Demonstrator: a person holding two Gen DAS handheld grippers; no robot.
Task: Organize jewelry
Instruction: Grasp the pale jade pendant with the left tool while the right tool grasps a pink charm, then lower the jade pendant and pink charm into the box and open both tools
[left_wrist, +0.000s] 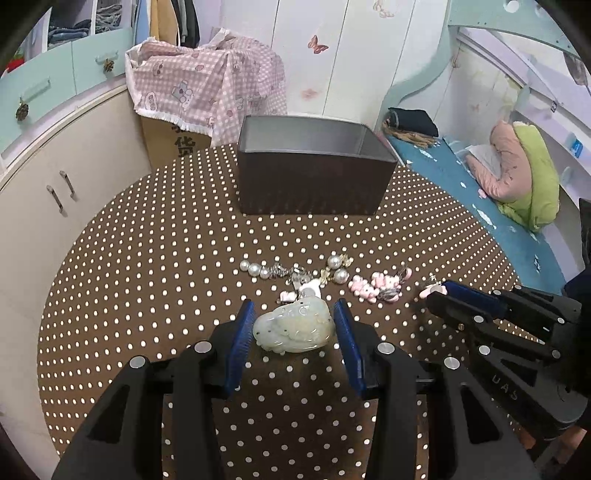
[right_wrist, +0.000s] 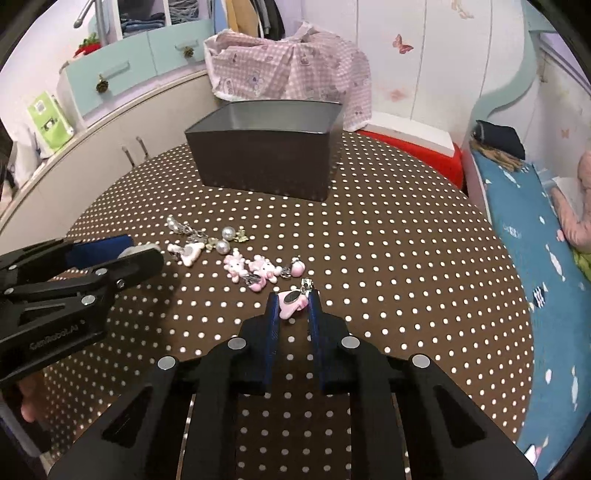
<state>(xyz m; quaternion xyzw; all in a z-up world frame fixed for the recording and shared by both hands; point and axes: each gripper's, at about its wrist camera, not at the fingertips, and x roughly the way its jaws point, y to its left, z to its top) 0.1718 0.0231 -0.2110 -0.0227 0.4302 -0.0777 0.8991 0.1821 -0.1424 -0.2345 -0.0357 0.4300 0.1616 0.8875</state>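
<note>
A pale green jade pendant (left_wrist: 291, 326) lies on the dotted table between the blue pads of my left gripper (left_wrist: 294, 317); the jaws stand open around it with small gaps on both sides. My right gripper (right_wrist: 293, 301) straddles a pink charm with a dark oval (right_wrist: 291, 302); its pads are close to the charm but still apart. Pearl pieces (left_wrist: 334, 267) and pink bear charms (left_wrist: 373, 286) lie in a row beyond. An open dark box (left_wrist: 314, 173) stands at the back of the table. In the right wrist view the left gripper (right_wrist: 122, 254) hides most of the pendant.
The round brown polka-dot table (left_wrist: 147, 295) ends near cream cabinets (left_wrist: 55, 192) on the left and a blue bed (left_wrist: 480, 195) on the right. A cardboard box under pink checked cloth (left_wrist: 207, 88) stands behind the table. A red and white stool (right_wrist: 424, 147) stands beyond the table.
</note>
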